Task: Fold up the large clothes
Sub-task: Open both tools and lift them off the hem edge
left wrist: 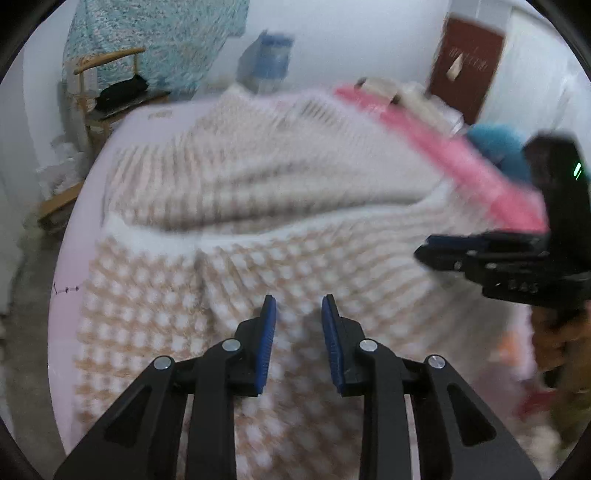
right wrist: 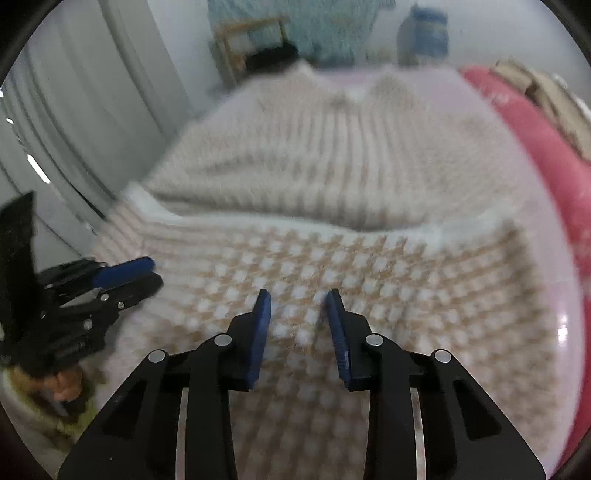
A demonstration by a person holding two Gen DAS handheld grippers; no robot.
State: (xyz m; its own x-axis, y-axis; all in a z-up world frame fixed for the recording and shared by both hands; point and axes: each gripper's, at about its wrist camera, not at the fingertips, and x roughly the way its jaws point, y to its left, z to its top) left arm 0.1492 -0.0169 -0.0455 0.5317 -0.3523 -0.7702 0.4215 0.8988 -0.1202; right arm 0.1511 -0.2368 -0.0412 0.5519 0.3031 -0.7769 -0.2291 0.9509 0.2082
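A large beige-and-white checked garment (left wrist: pixel 258 206) lies spread on a pale pink bed (left wrist: pixel 74 229), with its near part folded over along a white-edged hem (left wrist: pixel 155 232). In the right wrist view the same garment (right wrist: pixel 332 184) shows its collar (right wrist: pixel 352 96) at the far end. My left gripper (left wrist: pixel 298 301) hovers over the near checked part, open, with nothing between its blue pads. My right gripper (right wrist: pixel 299 295) is likewise open above the cloth. Each shows in the other's view: the right gripper (left wrist: pixel 443 253) at the garment's right edge, the left gripper (right wrist: pixel 140 273) at its left edge. Both pictures are blurred.
A pink rolled blanket (left wrist: pixel 443 155) runs along the bed's right side, with a blue object (left wrist: pixel 498 144) and folded items behind it. A wooden chair (left wrist: pixel 107 81) holding dark cloth, a teal patterned curtain (left wrist: pixel 155 33), a water jug (left wrist: pixel 269 59) and a brown door (left wrist: pixel 465 62) stand beyond.
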